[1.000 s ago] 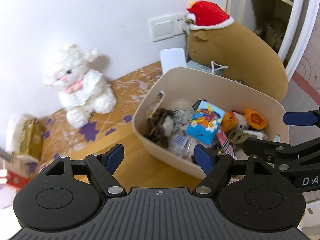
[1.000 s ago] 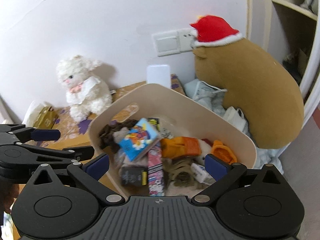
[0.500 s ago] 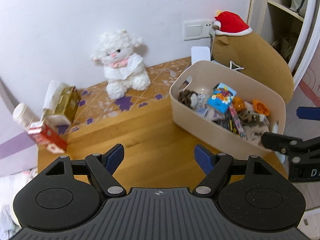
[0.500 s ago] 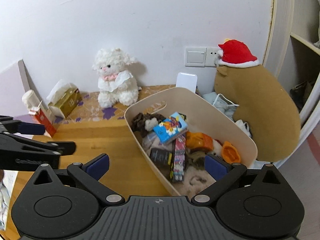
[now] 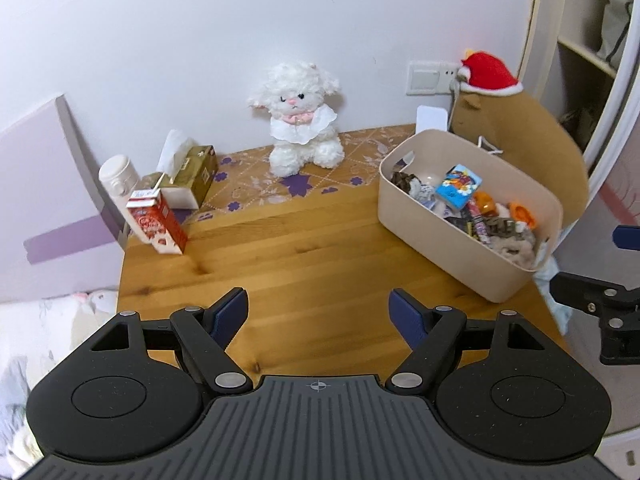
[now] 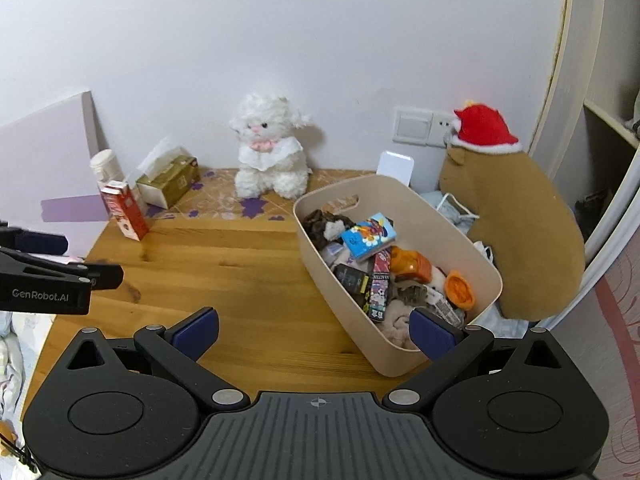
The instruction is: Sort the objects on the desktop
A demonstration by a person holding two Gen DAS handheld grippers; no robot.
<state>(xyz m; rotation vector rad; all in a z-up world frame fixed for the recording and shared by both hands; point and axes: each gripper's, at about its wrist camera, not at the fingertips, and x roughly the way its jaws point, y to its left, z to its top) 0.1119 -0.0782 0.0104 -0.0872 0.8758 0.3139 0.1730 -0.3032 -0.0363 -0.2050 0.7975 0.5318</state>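
A beige bin (image 5: 416, 221) (image 6: 340, 276) stands on the right of the wooden desk (image 5: 304, 256) (image 6: 224, 264). It holds several small items, among them a blue packet (image 5: 458, 186) (image 6: 369, 236), an orange toy (image 6: 460, 290) and a brown furry thing (image 6: 316, 220). My left gripper (image 5: 318, 310) is open and empty, above the desk's near edge. My right gripper (image 6: 314, 330) is open and empty, in front of the bin's near corner.
A white plush lamb (image 5: 300, 128) (image 6: 268, 152) sits at the back wall. A tissue box (image 5: 188, 176) (image 6: 170, 182), a red carton (image 5: 158, 222) (image 6: 124, 210) and a white bottle (image 5: 118, 174) stand at back left. A brown plush with a red hat (image 5: 516, 128) (image 6: 516, 208) lies right of the bin.
Both grippers have pulled back and up from the bin, so the whole desk now shows. Both stayed open and empty.
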